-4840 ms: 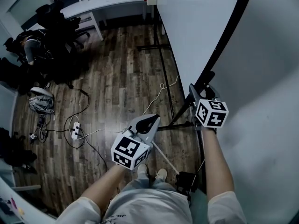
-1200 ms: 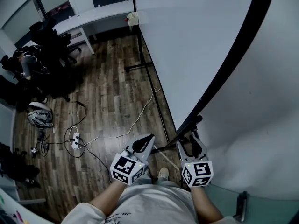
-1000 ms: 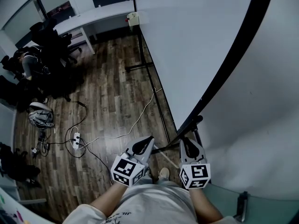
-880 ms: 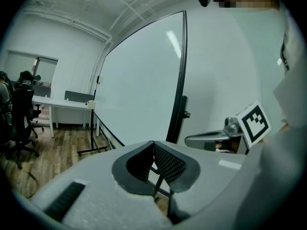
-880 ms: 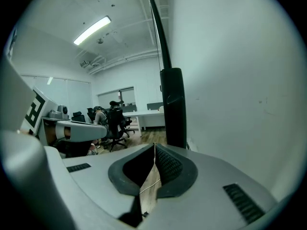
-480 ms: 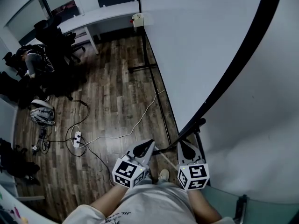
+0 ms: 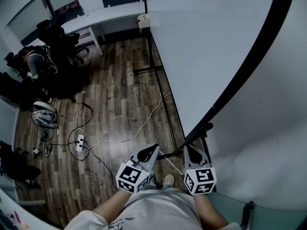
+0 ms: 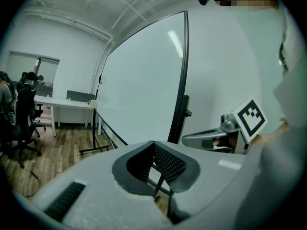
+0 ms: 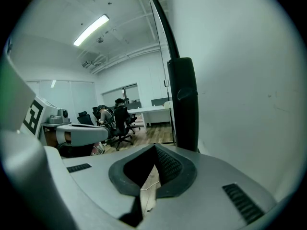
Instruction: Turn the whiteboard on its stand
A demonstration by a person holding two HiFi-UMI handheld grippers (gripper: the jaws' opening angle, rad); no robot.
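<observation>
The whiteboard (image 7: pixel 201 47), a tall white panel in a thin black frame (image 7: pixel 247 56), runs away from the person towards the long white desk (image 7: pixel 105 13) at the far end, and its near edge is just ahead of both hands. Over on the left sit black office chairs (image 7: pixel 57 37), and a white cable (image 7: pixel 139 128) trails across the dark wooden floor (image 7: pixel 120 90). All of these are well apart from the board, so I'd say nothing there would hinder it. The left tongs (image 7: pixel 153 148) are closed on nothing and hang left of the board's edge, apart from it. The right tongs (image 7: pixel 191 149) are closed and empty too. Their tip is just beside the stand's thick black upright (image 9: pixel 183 109), below its pivot knob (image 7: pixel 206 126), though I can't tell whether it touches. Shut like that, they look placed to nudge the edge rather than grip it. A pale wall (image 7: pixel 268 143) stands close on the right.
</observation>
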